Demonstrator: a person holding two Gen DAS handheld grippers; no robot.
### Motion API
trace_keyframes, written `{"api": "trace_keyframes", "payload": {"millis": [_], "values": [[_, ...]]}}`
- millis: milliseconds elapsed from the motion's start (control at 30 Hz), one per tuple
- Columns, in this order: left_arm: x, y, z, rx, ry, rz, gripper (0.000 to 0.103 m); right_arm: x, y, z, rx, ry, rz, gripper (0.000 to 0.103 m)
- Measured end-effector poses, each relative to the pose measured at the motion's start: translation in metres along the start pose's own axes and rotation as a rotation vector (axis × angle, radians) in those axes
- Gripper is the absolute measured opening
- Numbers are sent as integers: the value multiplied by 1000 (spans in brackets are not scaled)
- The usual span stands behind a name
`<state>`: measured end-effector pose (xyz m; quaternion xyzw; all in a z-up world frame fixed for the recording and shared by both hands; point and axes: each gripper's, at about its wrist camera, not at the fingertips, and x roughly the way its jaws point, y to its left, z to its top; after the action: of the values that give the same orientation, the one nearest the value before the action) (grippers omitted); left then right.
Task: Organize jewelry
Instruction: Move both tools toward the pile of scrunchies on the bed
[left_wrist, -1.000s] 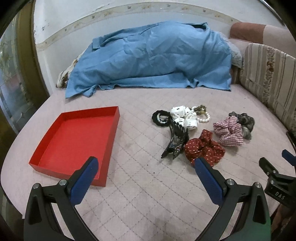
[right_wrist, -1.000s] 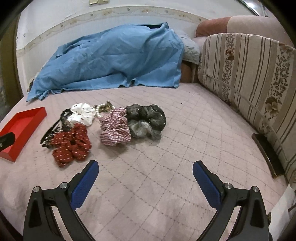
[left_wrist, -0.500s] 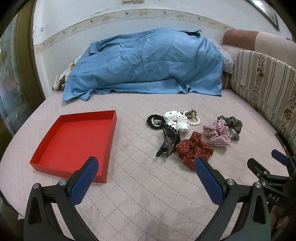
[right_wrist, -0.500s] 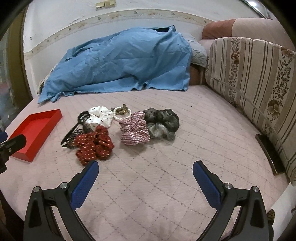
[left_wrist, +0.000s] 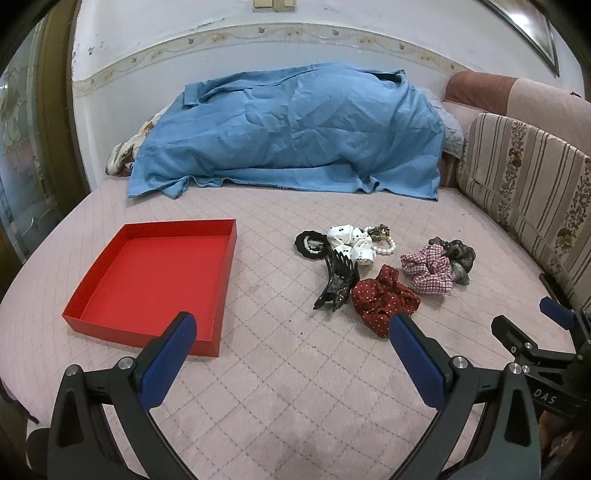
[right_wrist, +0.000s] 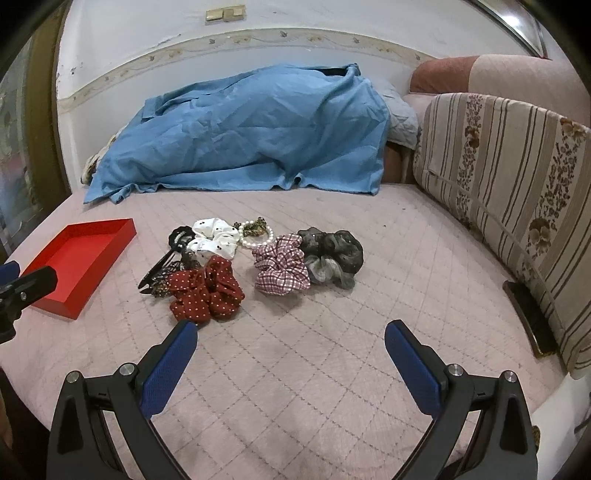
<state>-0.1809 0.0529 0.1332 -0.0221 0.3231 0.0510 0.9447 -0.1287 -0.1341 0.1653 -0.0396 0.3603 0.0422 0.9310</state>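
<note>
Your items lie in one loose cluster on the pink quilted bed, toward the edge that runs along the striped cushion, none sorted yet.

Count, from both wrist views:
- scrunchies, four: red polka-dot scrunchie, checked pink scrunchie, dark sheer scrunchie, white spotted scrunchie
- one pearl bracelet, touching the white one, with a small brownish piece on it that you cannot identify
- one black hair tie carrying a short row of pearls
- one black claw clip, half tucked against the red scrunchie; a patterned piece under it may be a second clip, too overlapped to tell

The red tray sits apart from the cluster, toward the opposite edge of the bed, and holds nothing. Judgement: it is the destination, set clear of the heap so each piece can be carried across singly.

Your left gripper hangs above the near edge, its jaws spread wide and holding nothing, roughly between tray and cluster. Your right gripper is likewise spread and holding nothing, aimed at bare quilt just short of the red and checked scrunchies. Judgement: the right is lined up for a first pick; the red scrunchie is nearest.

A blue sheet covers a heap along the far edge by the wall, well apart from the work.
</note>
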Motion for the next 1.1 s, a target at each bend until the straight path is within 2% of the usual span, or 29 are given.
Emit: {"api": "trace_keyframes", "payload": {"millis": [267,433,600,700,800,867,967,1100], "values": [[-13,1,-2,4,-22,-12,103,-15,2,1,-8,-10,-15,102],[-31,6,3,13,-69,2,103,-29,3,9,-9,-35,-17,102],[-50,21,10,14,-113,27,103,-33,3,26,-8,-35,35,102],[-56,28,15,26,-128,43,99,-21,-1,40,4,-20,77,100],[-51,25,21,50,-94,24,90,0,-9,56,28,8,114,94],[-45,20,23,66,-74,22,89,20,-19,62,55,32,124,92],[-27,9,29,80,-43,17,89,46,-28,66,76,59,135,85],[5,-12,38,90,21,-28,89,80,-36,72,71,102,163,79]]}}
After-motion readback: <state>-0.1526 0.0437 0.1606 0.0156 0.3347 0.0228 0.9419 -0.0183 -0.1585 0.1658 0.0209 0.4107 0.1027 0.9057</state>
